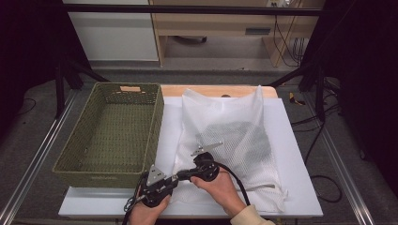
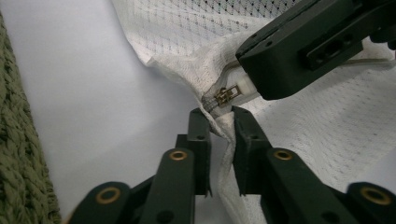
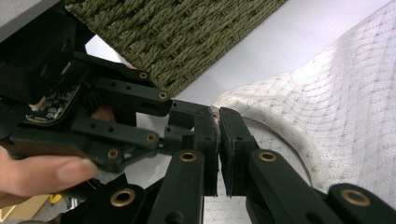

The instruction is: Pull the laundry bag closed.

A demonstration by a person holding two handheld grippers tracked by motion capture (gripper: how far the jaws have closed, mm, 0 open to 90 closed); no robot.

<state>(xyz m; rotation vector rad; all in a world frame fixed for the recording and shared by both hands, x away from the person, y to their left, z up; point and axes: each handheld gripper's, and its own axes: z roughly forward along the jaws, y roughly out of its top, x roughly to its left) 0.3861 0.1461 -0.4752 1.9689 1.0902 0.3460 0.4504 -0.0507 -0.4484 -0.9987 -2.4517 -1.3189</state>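
A white mesh laundry bag [image 1: 220, 110] lies on the white table [image 1: 293, 159] with a dark garment [image 1: 241, 140] inside it. Both grippers meet at the bag's near left corner. My left gripper [image 2: 219, 115] pinches the bunched mesh [image 2: 219, 128] just below the end of the zipper, and its body sits low by the table's front edge [image 1: 172, 181]. The brass zipper slider [image 2: 223, 95] lies right above its tips. My right gripper [image 3: 216, 114] comes in from the opposite side [image 1: 184, 174], its jaws almost touching, closed on the white pull tab [image 2: 240, 89] of the zipper.
A green woven basket [image 1: 157, 123] stands empty on the table's left half, its near wall [image 3: 187, 42] close to both grippers. A wooden strip runs along the table's far edge. Black frame legs and cables stand on the floor on both sides.
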